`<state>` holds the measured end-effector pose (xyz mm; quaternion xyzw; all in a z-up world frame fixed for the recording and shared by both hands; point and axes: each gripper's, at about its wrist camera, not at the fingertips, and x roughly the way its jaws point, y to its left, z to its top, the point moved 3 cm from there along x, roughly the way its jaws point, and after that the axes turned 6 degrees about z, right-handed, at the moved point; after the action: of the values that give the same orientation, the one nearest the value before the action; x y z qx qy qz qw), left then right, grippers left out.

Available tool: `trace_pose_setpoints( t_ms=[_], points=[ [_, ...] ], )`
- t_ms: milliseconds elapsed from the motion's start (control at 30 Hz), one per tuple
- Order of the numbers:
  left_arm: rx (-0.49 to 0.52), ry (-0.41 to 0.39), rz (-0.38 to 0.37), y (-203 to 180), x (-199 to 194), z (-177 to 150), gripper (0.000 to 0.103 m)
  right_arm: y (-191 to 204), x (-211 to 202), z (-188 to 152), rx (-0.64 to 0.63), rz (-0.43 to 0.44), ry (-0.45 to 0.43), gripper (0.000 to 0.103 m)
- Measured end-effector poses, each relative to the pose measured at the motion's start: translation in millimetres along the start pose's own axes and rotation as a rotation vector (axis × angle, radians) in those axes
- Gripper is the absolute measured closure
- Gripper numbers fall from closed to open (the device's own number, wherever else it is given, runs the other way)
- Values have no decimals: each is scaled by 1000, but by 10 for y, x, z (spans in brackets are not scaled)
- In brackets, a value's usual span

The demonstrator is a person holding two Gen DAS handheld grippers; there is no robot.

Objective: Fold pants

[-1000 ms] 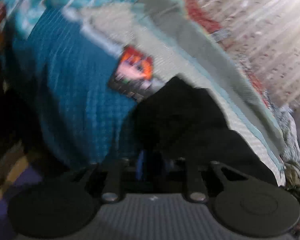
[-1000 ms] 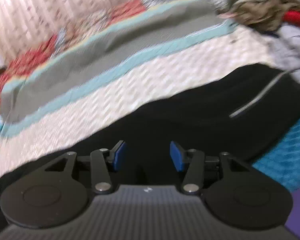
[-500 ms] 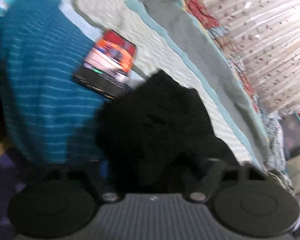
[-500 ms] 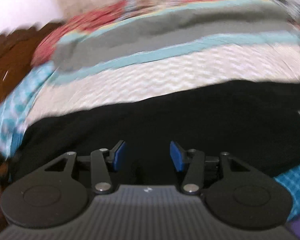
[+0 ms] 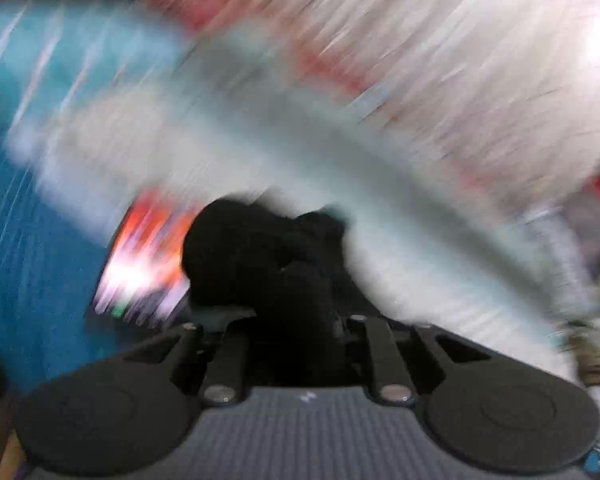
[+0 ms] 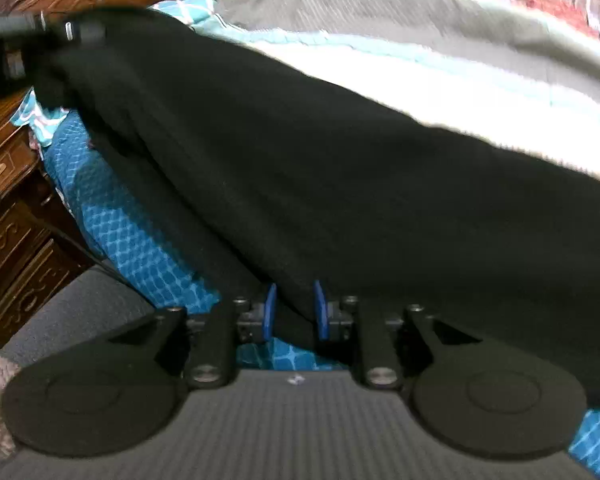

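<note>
Right gripper (image 6: 293,312), open a second ago, is now pinching the black pants (image 6: 340,184) on the bed (image 6: 480,60); left gripper (image 5: 296,320) is lifting its bunched end, so we are starting the fold.

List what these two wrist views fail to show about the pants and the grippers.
- Left wrist view: the left gripper fingertips are buried in bunched black pants; the jaw state cannot be read.
- Left wrist view: motion blur smears the orange-printed item and the bedding.
- Right wrist view: the pants run off the right edge, so waistband and hems stay unseen.
- Right wrist view: whether the right gripper pads clamp the cloth is unclear.
</note>
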<state>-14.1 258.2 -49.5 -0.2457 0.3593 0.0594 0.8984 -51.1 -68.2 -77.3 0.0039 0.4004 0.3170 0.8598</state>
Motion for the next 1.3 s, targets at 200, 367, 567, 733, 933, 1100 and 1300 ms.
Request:
trace_pose_setpoints(
  t_ms=[200, 367, 567, 733, 933, 1100, 1300],
  points=[
    [-57, 12, 97, 208, -91, -69, 57, -28, -134, 39, 67, 54, 3, 78],
    [-69, -126, 151, 164, -629, 160, 54, -347, -432, 81, 208, 47, -81, 77],
    [34, -200, 55, -327, -766, 322, 54, -1046, -963, -20, 420, -137, -251, 75],
    [195, -44, -29, -998, -213, 38, 54, -1648, -1137, -534, 660, -318, -220, 79],
    [319, 148, -28, -1419, 228, -436, 54, -1991, -1997, -1153, 916, -305, -528, 71],
    [335, 209, -19, -1586, 395, -560, 52, -2267, -2264, -1532, 1104, -294, -670, 63],
    [370, 243, -4, -1758, 421, -722, 51, -2506, -2259, -1644, 1189, -334, -731, 45]
  ],
)
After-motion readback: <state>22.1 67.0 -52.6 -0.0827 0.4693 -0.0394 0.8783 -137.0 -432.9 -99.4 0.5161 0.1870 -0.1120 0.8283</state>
